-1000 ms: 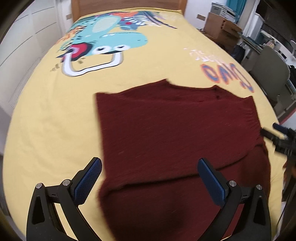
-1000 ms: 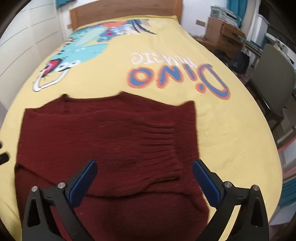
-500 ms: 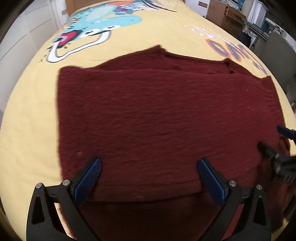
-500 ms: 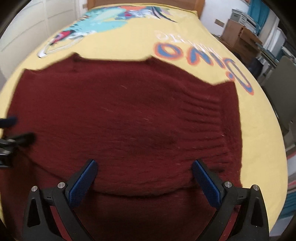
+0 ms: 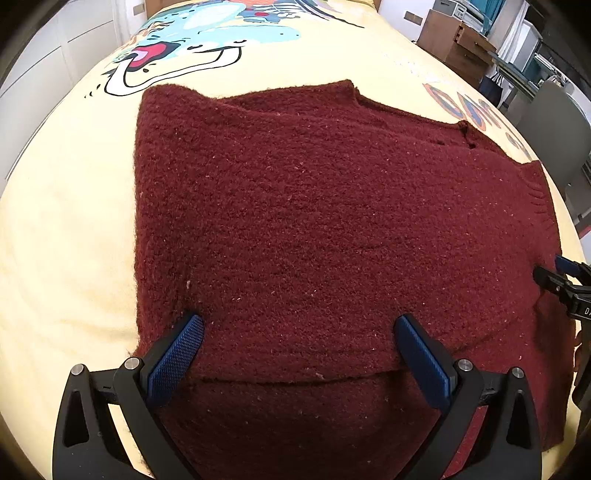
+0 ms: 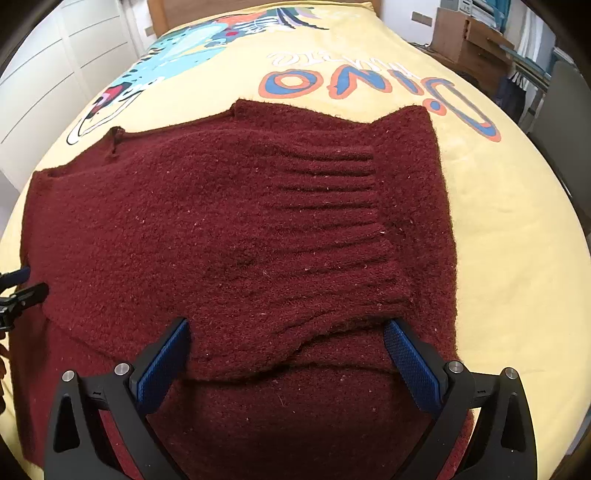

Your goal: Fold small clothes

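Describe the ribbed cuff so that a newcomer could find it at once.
Start at the yellow dinosaur bedspread, then the dark red knitted sweater spread on it. On the sweater's right side lies a folded-over sleeve; its ribbed cuff alone shows parallel ridges.

Bare bedspread point(image 5: 66, 221) left and beyond sweater point(image 5: 314, 221) — chair point(image 6: 569, 96), boxes point(image 6: 465, 33) crowd right.

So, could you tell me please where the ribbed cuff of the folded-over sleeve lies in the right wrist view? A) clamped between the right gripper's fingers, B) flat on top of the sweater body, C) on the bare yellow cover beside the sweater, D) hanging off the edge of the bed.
B: the ribbed cuff lies flat on the maroon sweater, beyond the open right gripper, with sweater fabric showing on every side of it.
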`<action>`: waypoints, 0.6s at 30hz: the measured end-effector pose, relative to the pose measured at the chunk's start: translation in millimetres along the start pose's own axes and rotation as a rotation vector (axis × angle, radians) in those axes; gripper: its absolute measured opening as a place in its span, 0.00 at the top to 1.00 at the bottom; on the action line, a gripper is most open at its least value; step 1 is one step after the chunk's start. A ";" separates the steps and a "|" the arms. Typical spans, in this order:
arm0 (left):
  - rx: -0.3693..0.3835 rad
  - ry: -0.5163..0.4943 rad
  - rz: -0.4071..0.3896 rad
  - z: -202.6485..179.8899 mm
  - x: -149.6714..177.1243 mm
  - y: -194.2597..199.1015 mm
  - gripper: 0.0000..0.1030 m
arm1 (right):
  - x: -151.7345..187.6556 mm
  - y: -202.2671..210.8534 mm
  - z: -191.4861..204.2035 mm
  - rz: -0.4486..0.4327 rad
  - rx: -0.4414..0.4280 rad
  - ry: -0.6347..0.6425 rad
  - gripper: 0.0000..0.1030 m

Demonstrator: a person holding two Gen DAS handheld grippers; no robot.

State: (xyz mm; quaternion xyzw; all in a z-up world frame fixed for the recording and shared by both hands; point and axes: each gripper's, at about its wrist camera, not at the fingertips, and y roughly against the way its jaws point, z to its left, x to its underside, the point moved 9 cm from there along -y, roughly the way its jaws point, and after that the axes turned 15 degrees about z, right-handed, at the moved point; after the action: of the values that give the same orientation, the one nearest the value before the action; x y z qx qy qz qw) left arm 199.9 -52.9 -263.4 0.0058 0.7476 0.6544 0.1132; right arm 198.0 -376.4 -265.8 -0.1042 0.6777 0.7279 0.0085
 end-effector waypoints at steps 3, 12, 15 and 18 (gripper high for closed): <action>-0.003 -0.005 0.000 1.4 7.9 11.4 0.01 | 4.2 9.4 2.4 -0.006 -0.013 0.003 0.01; 0.023 0.009 0.005 -4.2 56.8 64.6 0.01 | 46.7 60.9 -25.8 -0.029 -0.004 -0.076 0.01; 0.028 -0.004 0.003 -8.1 77.6 80.8 0.01 | 75.1 69.6 -38.2 -0.006 0.000 -0.106 0.01; 0.042 0.016 0.008 -5.3 100.7 91.1 0.01 | 109.4 71.0 -43.0 0.043 -0.009 -0.114 0.01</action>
State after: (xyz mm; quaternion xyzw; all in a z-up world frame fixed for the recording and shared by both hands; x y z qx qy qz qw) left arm 88.1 -29.2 -189.8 0.0060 0.7620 0.6391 0.1042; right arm 86.1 -438.8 -216.3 -0.0481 0.6750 0.7356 0.0312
